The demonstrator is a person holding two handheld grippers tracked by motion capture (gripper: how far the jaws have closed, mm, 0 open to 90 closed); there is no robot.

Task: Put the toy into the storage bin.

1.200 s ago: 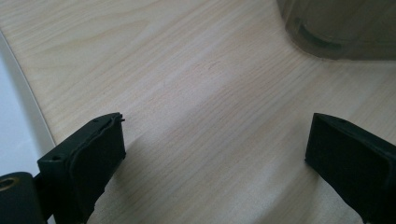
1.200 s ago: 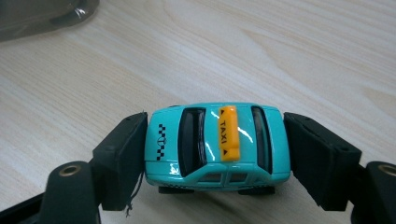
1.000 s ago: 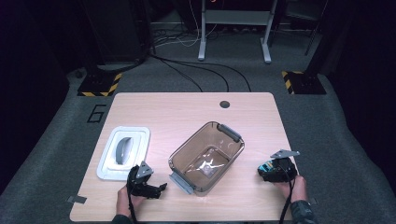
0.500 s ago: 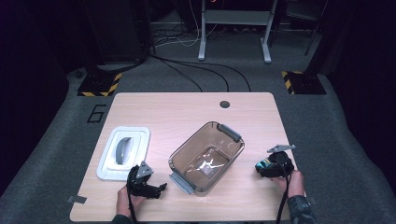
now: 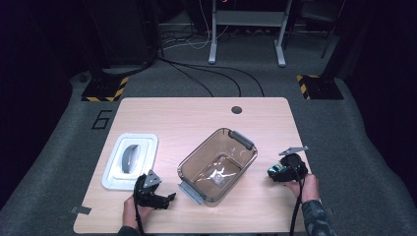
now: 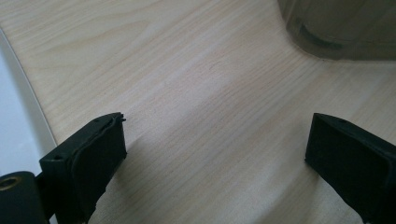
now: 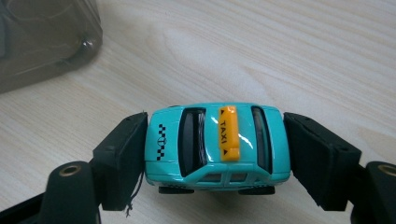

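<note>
Right gripper [image 7: 215, 154] clamps a turquoise toy taxi [image 7: 215, 142], yellow roof sign, at the tub's [image 5: 216, 164] 3 o'clock.

lid [image 5: 130, 161] left, container [image 5: 217, 165] centre — toy taxi [image 7: 215, 142] right of it

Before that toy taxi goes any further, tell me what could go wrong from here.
1. The right tool grips the toy taxi only by its smooth front and back ends, so it might slip or twist out.
2. The clear container stands close beside it; swinging low could knock its rim or gray handle.
3. The left tool rests open on the table beside the container, not steadying it, so a bump could shove it.
</note>
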